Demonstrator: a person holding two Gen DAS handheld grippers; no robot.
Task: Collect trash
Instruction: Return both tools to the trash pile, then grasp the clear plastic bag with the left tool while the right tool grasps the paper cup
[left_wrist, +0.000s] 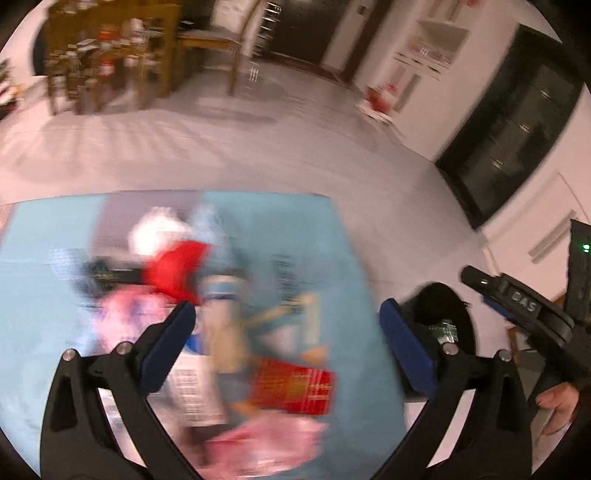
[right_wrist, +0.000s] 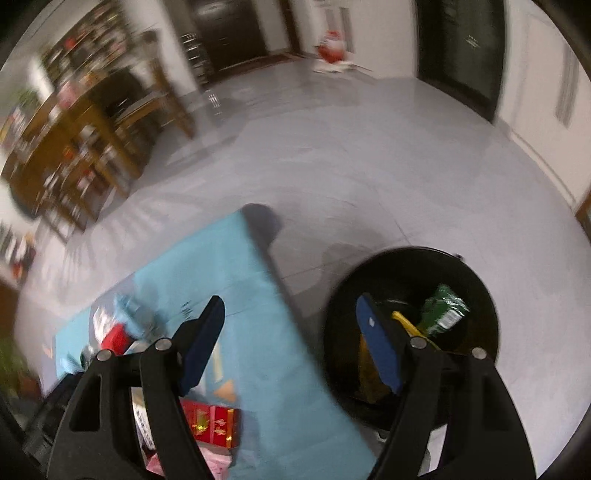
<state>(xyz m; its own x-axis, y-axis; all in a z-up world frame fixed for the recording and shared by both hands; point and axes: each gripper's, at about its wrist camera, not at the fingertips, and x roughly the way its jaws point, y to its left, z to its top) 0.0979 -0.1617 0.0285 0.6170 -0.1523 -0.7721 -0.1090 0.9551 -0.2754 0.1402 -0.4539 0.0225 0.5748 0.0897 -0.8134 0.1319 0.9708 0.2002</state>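
Note:
My left gripper (left_wrist: 286, 308) stands open over a blue table (left_wrist: 314, 229) strewn with blurred trash: a red packet (left_wrist: 177, 275), a white crumpled piece (left_wrist: 155, 232), a red patterned box (left_wrist: 295, 384) and a pink wrapper (left_wrist: 266, 439). Nothing is between its fingers. My right gripper (right_wrist: 291, 301) is open and empty too, straddling the table's right edge (right_wrist: 280, 291) and a black bin (right_wrist: 388, 273) on the floor. Inside the bin lie a green packet (right_wrist: 443, 310) and a yellow item (right_wrist: 402, 321). The red box (right_wrist: 207, 421) shows under the right gripper's left finger.
The bin (left_wrist: 439, 295) stands on the grey floor just off the table's right side. A hand (left_wrist: 557, 402) holds the other tool at the right edge of the left wrist view. Wooden shelves (right_wrist: 74, 147), a chair (left_wrist: 236, 44) and a dark cabinet (left_wrist: 517, 129) stand farther back.

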